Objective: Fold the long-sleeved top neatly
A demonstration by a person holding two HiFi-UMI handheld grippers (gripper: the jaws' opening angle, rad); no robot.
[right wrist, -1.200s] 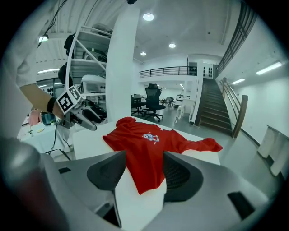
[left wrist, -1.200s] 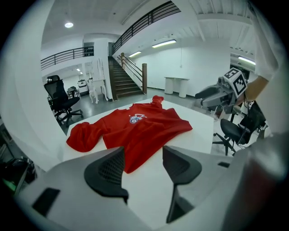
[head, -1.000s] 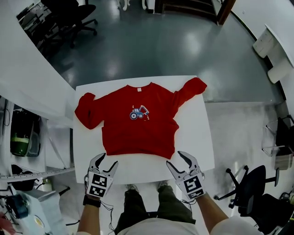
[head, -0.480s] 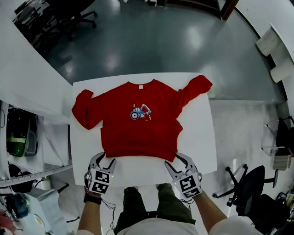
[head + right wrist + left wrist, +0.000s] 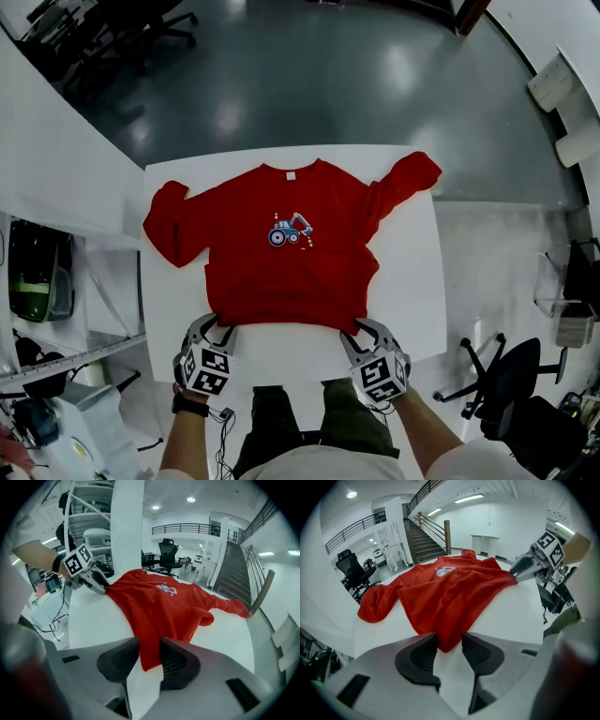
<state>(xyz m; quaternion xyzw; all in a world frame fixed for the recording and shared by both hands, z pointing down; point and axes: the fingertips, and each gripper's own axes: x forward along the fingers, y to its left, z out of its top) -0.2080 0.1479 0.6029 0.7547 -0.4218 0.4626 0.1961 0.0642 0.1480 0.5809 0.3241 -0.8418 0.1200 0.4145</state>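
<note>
Head view: white table (image 5: 405,281) carries the red long-sleeved top (image 5: 281,272), spread flat, one sleeve doubled back with its cuff hidden. Left gripper (image 5: 214,328) and right gripper (image 5: 364,330), jaws just closing, straddle the near hem corners without pinching yet.

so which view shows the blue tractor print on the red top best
The head view: it looks down on the blue tractor print, flat and whole on the red top. Both gripper views show it small and foreshortened, far across the cloth.
</note>
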